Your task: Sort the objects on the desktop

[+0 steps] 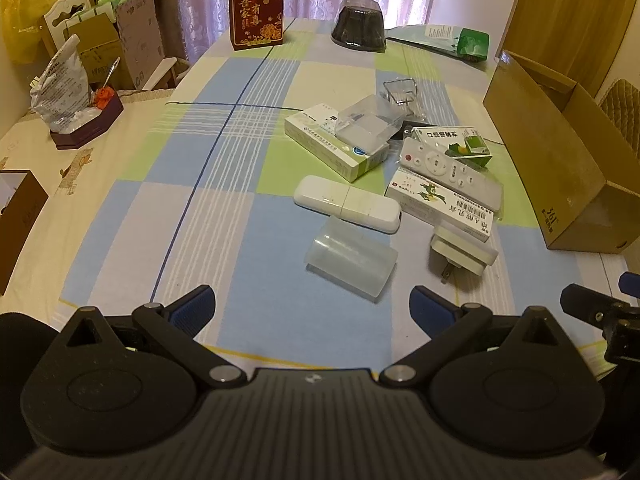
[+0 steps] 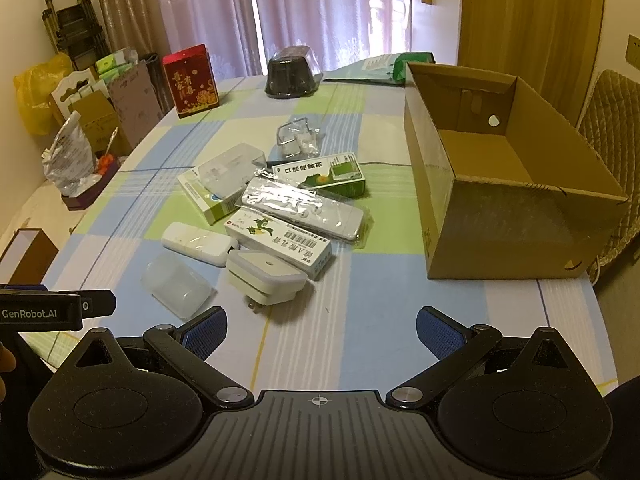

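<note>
Right wrist view: both tools, left tool [image 1: 312, 306] and right tool [image 2: 320, 330], spread wide, empty. Clutter heaped left of the cardboard box [image 2: 504, 216], charger [image 2: 266, 278] nearest, box open to receive.

Pink curtains [image 2: 320, 12] glow behind — checked tablecloth [image 2: 380, 280] below

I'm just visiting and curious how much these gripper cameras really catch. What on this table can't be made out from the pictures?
- Cardboard box: left wrist view shows only its outer wall; the inside is hidden.
- Box floor, right wrist view: the near wall hides its front part.
- Remote in plastic wrap: glare blurs its buttons in the right wrist view.
- Medicine box: a clear case lies over it, hiding its print.
- Brown box: cut off by the left edge.
</note>
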The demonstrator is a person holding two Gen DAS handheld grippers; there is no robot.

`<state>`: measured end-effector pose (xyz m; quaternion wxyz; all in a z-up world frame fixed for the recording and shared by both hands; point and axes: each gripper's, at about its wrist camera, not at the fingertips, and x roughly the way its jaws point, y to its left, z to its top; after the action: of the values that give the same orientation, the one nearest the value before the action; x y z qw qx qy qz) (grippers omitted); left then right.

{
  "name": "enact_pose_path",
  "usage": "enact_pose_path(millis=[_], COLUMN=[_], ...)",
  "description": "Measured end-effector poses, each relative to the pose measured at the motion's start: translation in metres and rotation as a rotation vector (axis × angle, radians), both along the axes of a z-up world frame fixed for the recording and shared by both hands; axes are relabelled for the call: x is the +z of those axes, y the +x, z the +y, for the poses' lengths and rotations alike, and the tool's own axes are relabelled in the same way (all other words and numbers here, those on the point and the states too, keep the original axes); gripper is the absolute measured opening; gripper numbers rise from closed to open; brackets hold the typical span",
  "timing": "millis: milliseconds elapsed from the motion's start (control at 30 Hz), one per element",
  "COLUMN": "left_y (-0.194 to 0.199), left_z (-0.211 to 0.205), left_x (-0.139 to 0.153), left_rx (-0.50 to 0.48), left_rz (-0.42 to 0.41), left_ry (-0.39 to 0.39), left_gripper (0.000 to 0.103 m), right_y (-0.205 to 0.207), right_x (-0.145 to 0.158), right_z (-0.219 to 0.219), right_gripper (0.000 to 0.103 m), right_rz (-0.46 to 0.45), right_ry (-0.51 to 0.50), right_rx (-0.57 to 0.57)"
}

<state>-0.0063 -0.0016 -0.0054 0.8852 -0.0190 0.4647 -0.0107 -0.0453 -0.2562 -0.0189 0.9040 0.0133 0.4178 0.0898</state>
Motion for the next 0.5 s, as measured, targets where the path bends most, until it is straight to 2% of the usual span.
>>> enact_pose_path(millis=[500], left_y=[0.0004], left_z=[0.0010], left_x=[-0.0020], left_rx=[0.004], left_rz=[0.012], left_ry=[-0.008], left_gripper=[0.101], right_y=[0.0004], right_x=[-0.0021], right_z=[-0.0003], right_gripper=[0.103], right_rz=[0.010], right_ry=[0.000], right_rx=[-0.002])
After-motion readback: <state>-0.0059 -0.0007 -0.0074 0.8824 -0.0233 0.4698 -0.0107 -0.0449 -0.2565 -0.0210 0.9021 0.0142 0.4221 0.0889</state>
